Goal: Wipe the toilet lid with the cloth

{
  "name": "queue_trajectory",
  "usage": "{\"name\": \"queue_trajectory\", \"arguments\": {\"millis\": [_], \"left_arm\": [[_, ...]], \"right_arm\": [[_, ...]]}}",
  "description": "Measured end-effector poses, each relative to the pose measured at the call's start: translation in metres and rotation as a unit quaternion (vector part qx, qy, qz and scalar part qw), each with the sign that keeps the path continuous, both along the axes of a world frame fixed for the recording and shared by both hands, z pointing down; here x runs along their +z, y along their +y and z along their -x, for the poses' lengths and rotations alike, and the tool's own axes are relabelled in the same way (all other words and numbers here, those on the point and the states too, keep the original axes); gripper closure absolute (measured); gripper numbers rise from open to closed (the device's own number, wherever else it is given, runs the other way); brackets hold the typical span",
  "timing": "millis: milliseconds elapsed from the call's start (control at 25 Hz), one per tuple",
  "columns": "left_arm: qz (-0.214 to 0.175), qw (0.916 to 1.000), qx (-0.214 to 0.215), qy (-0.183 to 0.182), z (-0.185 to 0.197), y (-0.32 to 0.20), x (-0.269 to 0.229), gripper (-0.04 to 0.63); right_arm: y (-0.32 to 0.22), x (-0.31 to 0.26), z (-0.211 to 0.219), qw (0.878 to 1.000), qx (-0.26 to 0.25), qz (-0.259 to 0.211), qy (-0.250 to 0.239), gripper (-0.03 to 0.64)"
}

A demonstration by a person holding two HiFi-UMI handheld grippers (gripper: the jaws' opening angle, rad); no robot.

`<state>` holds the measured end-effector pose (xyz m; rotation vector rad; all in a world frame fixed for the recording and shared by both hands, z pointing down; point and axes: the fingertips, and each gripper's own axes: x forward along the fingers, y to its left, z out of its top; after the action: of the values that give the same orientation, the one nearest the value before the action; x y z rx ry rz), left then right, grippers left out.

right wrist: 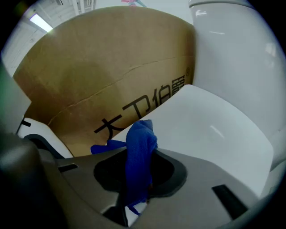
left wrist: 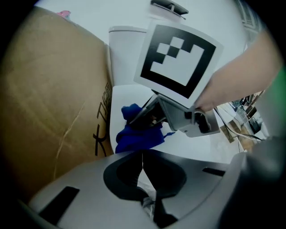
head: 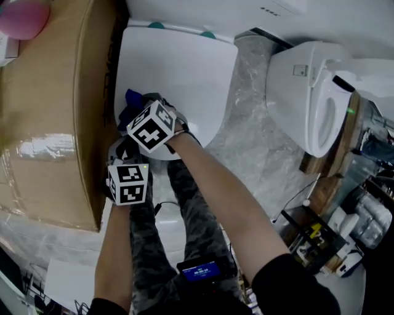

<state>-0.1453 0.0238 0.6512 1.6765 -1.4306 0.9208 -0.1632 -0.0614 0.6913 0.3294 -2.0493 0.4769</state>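
The white toilet lid lies closed, seen from above. A blue cloth rests on its left edge, bunched up. My right gripper points down at that edge and is shut on the cloth, which stands up between its jaws over the lid. My left gripper hangs just in front of the lid's near left corner, jaws shut with nothing in them. From the left gripper view I see the right gripper pressing the cloth onto the lid.
A tall cardboard box stands tight against the toilet's left side. The cistern rises behind the lid. A second toilet with its seat raised stands to the right, across marble floor. Cables and clutter lie at the lower right.
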Motion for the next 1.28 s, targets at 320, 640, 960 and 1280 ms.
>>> {"name": "queue_trajectory", "arguments": {"millis": [320,640,960,1280], "left_arm": [[-0.009,0.9995,0.026,0.018,0.000,0.012,-0.006,0.583],[-0.014,0.9968,0.073,0.031,-0.014,0.010,-0.004,0.583],[-0.012,0.9918,0.121,0.040,-0.059,0.007,0.002,0.583],[-0.004,0.9878,0.151,0.038,-0.140,0.019,0.007,0.583]], "right_arm": [[0.023,0.002,0.020,1.000,-0.007,0.018,-0.008,0.525],[0.051,0.008,-0.027,0.999,0.014,0.050,-0.006,0.525],[0.046,0.010,-0.115,0.993,0.101,0.052,-0.014,0.525],[0.030,0.008,-0.214,0.986,0.158,0.055,-0.024,0.525]]}}
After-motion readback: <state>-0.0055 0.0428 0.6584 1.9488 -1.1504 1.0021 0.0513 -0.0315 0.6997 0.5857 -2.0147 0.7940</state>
